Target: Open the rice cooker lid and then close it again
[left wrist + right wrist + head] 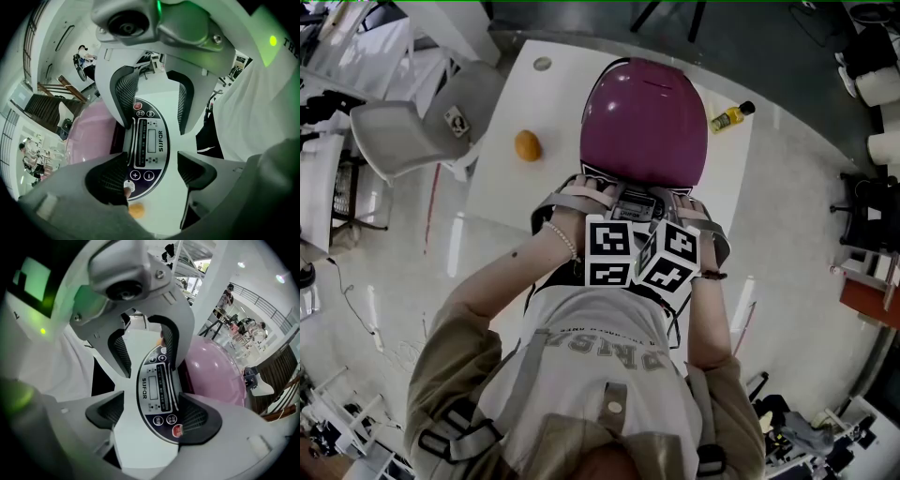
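A rice cooker with a magenta domed lid stands on a white table, and the lid is down. Both grippers hang side by side over the cooker's near front, pointing steeply down at its control panel. My left gripper is open, with the panel's plus and minus buttons showing between its jaws and nothing gripped. My right gripper is open too, above the panel near its red button. In the head view the left gripper and the right gripper sit under their marker cubes.
An orange lies on the table left of the cooker. A yellow bottle lies at the table's right edge. A grey chair stands off the left side.
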A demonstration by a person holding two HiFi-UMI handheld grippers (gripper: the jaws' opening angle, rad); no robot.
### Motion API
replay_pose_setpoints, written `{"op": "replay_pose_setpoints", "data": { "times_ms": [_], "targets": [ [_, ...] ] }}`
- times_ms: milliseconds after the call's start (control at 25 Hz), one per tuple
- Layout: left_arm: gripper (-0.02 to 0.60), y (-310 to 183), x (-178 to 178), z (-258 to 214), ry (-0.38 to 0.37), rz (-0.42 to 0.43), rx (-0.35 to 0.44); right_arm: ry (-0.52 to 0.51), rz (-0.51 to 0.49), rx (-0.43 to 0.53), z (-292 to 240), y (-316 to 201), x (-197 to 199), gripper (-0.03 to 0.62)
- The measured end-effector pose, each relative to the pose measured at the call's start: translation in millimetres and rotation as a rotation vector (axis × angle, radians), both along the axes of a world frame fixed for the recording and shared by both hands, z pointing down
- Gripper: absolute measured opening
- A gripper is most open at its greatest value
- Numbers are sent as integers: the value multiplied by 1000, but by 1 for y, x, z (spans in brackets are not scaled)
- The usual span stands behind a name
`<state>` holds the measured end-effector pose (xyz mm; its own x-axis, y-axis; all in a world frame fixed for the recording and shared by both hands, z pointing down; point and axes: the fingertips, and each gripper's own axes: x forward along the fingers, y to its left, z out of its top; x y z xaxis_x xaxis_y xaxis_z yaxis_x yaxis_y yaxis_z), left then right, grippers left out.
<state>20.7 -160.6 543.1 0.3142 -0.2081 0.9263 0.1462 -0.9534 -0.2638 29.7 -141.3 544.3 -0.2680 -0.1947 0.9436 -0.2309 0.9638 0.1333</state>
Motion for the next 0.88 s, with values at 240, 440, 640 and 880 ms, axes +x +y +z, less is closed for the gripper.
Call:
{"op": "replay_pose_setpoints", "data": {
  "times_ms": [240, 440, 640, 880],
  "targets": [
    [347, 1, 2, -1, 71, -7, -12, -117, 50, -33, -6, 0, -1, 360],
    [347, -3, 2, -6, 129, -31, -17, -208, 97, -34, -14, -6, -3, 360],
    [362, -5, -1, -1, 117, -34, -27, -186, 94, -56, -10, -4, 1, 364],
    [362, -7, 0, -1, 143, -43, -40, -255, 128, -54, -12, -8, 0, 364]
  ]
}}
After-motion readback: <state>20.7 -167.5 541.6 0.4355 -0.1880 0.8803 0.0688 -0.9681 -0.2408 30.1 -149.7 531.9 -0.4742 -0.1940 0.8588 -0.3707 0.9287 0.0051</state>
